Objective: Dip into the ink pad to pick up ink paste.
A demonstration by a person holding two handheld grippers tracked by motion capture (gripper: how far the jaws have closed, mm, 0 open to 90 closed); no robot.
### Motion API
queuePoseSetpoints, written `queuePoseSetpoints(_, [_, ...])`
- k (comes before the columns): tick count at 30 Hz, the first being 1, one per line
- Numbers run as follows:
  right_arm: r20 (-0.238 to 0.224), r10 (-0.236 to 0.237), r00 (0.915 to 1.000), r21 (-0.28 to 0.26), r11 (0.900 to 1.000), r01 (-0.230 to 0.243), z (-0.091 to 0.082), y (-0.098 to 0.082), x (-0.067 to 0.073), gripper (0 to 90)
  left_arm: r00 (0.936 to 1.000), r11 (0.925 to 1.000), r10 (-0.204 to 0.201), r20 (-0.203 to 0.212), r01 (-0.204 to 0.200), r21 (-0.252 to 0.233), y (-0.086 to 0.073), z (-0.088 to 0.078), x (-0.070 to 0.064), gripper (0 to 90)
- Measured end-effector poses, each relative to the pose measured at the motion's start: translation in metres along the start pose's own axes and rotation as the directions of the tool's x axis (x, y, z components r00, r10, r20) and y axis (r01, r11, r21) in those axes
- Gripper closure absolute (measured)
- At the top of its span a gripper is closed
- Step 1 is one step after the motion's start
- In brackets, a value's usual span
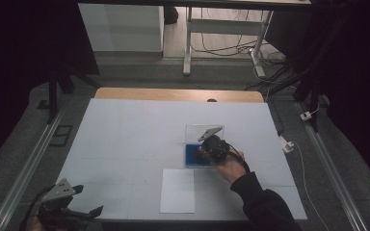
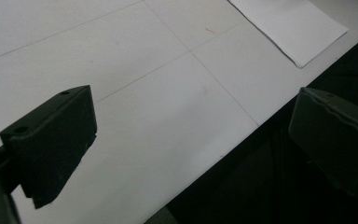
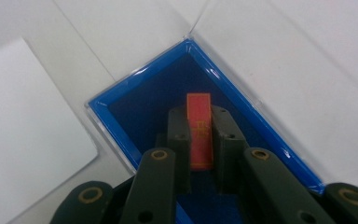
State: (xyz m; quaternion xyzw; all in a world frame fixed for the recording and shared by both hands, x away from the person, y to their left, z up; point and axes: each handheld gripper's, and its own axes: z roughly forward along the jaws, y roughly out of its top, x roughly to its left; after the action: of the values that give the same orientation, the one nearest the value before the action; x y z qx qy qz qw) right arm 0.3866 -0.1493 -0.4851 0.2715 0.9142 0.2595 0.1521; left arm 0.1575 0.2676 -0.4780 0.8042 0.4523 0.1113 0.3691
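We see the right tongs [image 3: 200, 140] closed on a slim red card [image 3: 199, 130], which stands on edge between the two jaws with gold print on its face. The card sits over the blue tray [image 3: 135, 100], whose dark blue floor is ringed by a brighter blue rim; a clear lid [image 1: 198, 131] stands open at the tray's far side. From above, the right tongs [image 1: 208, 148] reach into that tray [image 1: 191, 155] right of the bench's middle, the hand [image 1: 229, 166] and dark sleeve [image 1: 262, 202] coming in from the near edge. Just near of the tray lies a white sheet [image 1: 178, 190], close to it but we cannot tell if they touch. The left tongs [image 2: 191, 140] are spread wide with nothing between them, over the bench's [image 2: 135, 116] near edge; above, they [image 1: 86, 199] hang at the near left corner of the white bench [image 1: 125, 134].
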Motion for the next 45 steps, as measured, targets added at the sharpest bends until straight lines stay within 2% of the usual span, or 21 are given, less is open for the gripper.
queuePoseSetpoints(2, [-0.055,0.059,0.9967,-0.020,0.998,-0.060,0.000,-0.004,-0.010,80.2,1.0000,1.0000,0.000,0.001,0.000,-0.001,0.000,0.000,0.000,0.8])
queuePoseSetpoints(4, [-0.094,0.097,0.9908,-0.035,0.994,-0.101,0.000,-0.008,-0.016,80.1,1.0000,1.0000,-0.001,0.001,0.001,0.000,0.000,0.000,0.000,0.8])
queuePoseSetpoints(6, [-0.103,0.106,0.9890,-0.039,0.993,-0.111,0.001,-0.008,-0.017,80.1,1.0000,1.0000,0.000,0.004,0.000,0.001,0.000,0.000,0.000,0.9])
queuePoseSetpoints(13, [-0.062,0.061,0.9962,-0.029,0.998,-0.063,0.000,-0.005,-0.011,79.8,1.0000,1.0000,0.005,0.001,-0.005,0.001,0.000,0.000,0.000,0.9])
queuePoseSetpoints(18, [-0.074,0.067,0.9950,-0.029,0.997,-0.070,-0.001,-0.005,-0.014,79.5,1.0000,1.0000,0.002,0.002,-0.002,-0.003,0.000,0.000,0.000,0.9])
queuePoseSetpoints(20, [-0.094,0.070,0.9931,-0.063,0.995,-0.076,-0.006,-0.005,-0.015,79.5,1.0000,1.0000,0.001,0.004,-0.001,-0.005,0.000,0.000,0.000,0.9])
queuePoseSetpoints(24, [-0.080,0.072,0.9942,-0.106,0.991,-0.080,-0.018,-0.002,-0.016,79.4,1.0000,1.0000,0.002,0.002,-0.002,-0.004,0.000,0.000,0.000,0.9])
queuePoseSetpoints(26, [-0.068,0.062,0.9957,-0.100,0.993,-0.069,-0.020,-0.002,-0.017,79.4,1.0000,1.0000,0.003,0.001,-0.003,-0.004,0.000,0.000,0.000,0.9])
queuePoseSetpoints(32, [-0.060,0.096,0.9936,-0.064,0.993,-0.100,-0.015,-0.009,-0.025,79.4,1.0000,1.0000,0.002,0.003,-0.002,-0.004,0.000,0.000,0.000,0.9])
queuePoseSetpoints(36, [-0.069,0.124,0.9899,-0.057,0.990,-0.128,-0.011,-0.011,-0.029,79.4,1.0000,1.0000,0.003,0.001,-0.003,-0.004,0.000,0.000,0.000,0.9])
queuePoseSetpoints(45, [-0.081,0.129,0.9884,-0.039,0.990,-0.132,-0.005,-0.013,-0.030,79.5,1.0000,1.0000,0.004,0.001,-0.004,-0.003,0.000,0.000,0.000,0.9])
